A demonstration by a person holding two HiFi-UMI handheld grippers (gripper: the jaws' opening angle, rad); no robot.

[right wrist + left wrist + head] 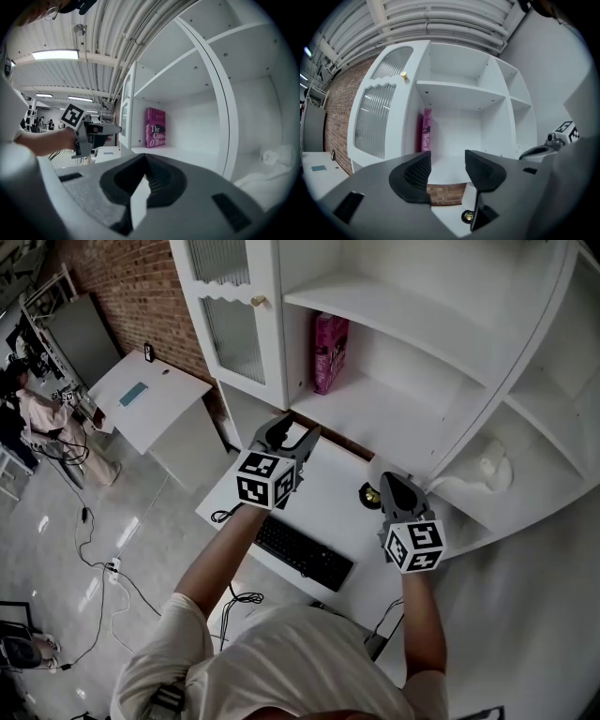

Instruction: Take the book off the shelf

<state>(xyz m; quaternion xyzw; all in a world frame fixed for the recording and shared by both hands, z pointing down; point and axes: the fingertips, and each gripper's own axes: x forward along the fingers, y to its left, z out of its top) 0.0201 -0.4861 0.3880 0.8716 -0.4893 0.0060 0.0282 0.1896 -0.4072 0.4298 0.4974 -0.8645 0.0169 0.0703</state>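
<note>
One book (pixel 330 352) upright on shelf (pixel 389 416) (left hand-held gripper (pixel 292 434) agape).

Left tongs (pixel 447 163) jaws apart, empty; right tongs (pixel 146 161) jaws together.

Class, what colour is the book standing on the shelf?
The book is bright pink; the right gripper view shows it best.
</note>
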